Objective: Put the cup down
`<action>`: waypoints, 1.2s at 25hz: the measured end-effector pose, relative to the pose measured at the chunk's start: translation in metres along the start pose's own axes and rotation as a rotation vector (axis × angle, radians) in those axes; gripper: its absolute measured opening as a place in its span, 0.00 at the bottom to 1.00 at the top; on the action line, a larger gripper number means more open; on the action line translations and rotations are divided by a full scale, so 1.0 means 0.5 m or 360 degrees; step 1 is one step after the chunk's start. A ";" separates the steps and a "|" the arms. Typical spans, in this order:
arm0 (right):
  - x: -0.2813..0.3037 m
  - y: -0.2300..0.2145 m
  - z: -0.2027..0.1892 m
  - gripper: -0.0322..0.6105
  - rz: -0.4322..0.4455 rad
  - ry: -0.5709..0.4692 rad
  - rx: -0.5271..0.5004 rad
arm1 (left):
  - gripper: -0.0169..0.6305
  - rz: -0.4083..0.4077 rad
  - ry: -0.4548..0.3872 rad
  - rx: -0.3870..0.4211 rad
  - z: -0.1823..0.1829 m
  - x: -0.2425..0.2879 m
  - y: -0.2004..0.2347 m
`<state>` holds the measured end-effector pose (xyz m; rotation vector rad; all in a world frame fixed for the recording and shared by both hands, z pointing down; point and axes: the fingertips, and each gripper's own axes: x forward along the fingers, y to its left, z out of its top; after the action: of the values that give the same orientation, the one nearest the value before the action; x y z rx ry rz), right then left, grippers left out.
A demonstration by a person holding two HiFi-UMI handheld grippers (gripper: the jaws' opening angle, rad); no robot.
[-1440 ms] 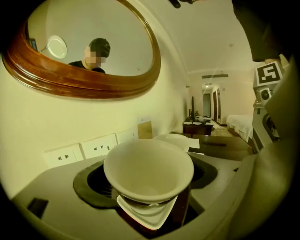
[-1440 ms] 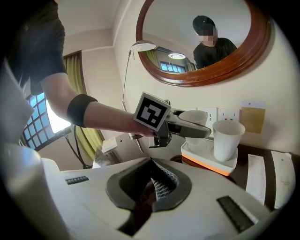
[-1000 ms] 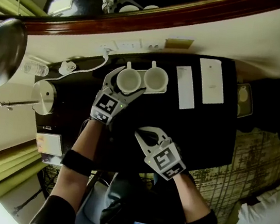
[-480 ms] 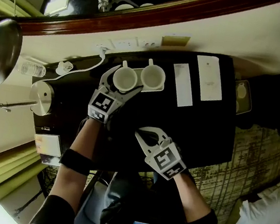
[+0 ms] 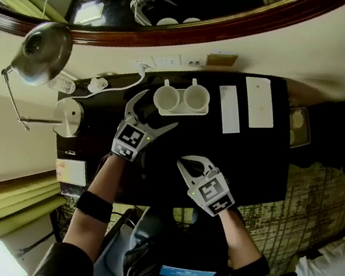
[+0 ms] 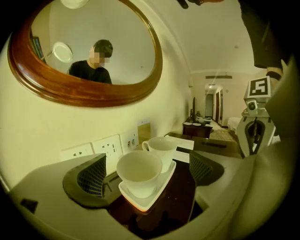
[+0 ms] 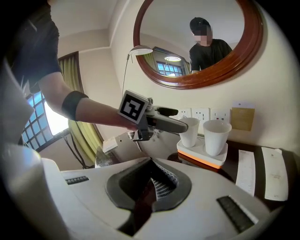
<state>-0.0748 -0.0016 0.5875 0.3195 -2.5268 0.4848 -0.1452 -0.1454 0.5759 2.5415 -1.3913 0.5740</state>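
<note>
Cup [image 6: 138, 169] is down on the tray [image 6: 140, 205] at the back of the desk [image 5: 253, 159]. Left gripper [image 5: 157, 114] fingers [image 6: 91, 176] have just been opening, cup standing free between their tips; right gripper [image 7: 152, 187] clenched empty. Looks like glazed ceramic (slick, chippable), light, so I'd pinch across its body

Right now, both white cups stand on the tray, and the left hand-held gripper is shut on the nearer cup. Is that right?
Not shut: the left hand-held gripper has just been opening its jaws; they stand wide, pads off the nearer cup between them, as the left gripper view shows.
</note>
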 end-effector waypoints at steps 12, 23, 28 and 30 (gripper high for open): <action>-0.128 -0.058 0.023 0.05 -0.0187 -0.0035 0.0057 | 0.53 0.0135 0.0096 -0.0075 0.083 -0.231 -0.111; -0.199 -0.078 0.017 0.05 -0.0304 -0.0039 0.0012 | 0.27 0.0203 0.0068 -0.0252 0.084 -0.316 -0.208; -0.217 -0.083 0.006 0.05 -0.0333 -0.0052 0.0016 | 0.18 0.0193 0.0074 -0.0271 0.063 -0.324 -0.224; -0.226 -0.076 0.007 0.05 -0.0340 -0.0060 0.0036 | 0.13 0.0220 0.0079 -0.0274 0.060 -0.328 -0.227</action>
<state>0.0290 -0.0235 0.5327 0.6049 -2.4876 0.4272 -0.1220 0.0316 0.4823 2.2963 -1.5364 0.5113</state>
